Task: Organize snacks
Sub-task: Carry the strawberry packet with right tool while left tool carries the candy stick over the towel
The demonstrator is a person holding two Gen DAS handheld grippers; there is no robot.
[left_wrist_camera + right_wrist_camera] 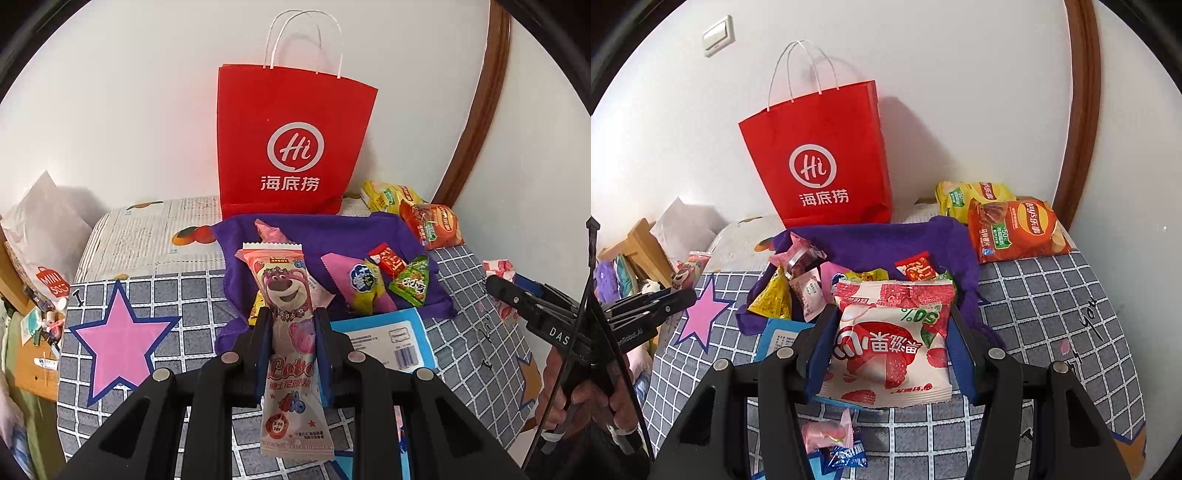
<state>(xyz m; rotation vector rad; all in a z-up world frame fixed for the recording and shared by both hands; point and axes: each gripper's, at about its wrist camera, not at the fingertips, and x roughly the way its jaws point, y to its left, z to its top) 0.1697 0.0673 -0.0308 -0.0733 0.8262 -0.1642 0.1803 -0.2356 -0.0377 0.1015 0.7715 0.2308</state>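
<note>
My left gripper (291, 319) is shut on a long pink bear-print snack pack (286, 291), held upright above the bed. My right gripper (892, 314) is shut on a white and red strawberry snack pack (892, 339), held above the bed. A red paper bag (291, 147) with white handles stands against the wall; it also shows in the right wrist view (823, 166). Several small snacks lie on a purple cloth (332, 232) in front of the bag: a pink and yellow pack (360, 286), a red candy (388, 260) and a green triangle pack (412, 282).
Two chip bags, yellow (975, 194) and orange (1015, 230), lie at the back right by the wall. A blue box (391, 343) lies under the grippers. Two small candies (834, 445) lie on the checked bedcover (1052, 314). A cluttered wooden stand (646, 251) is at the left.
</note>
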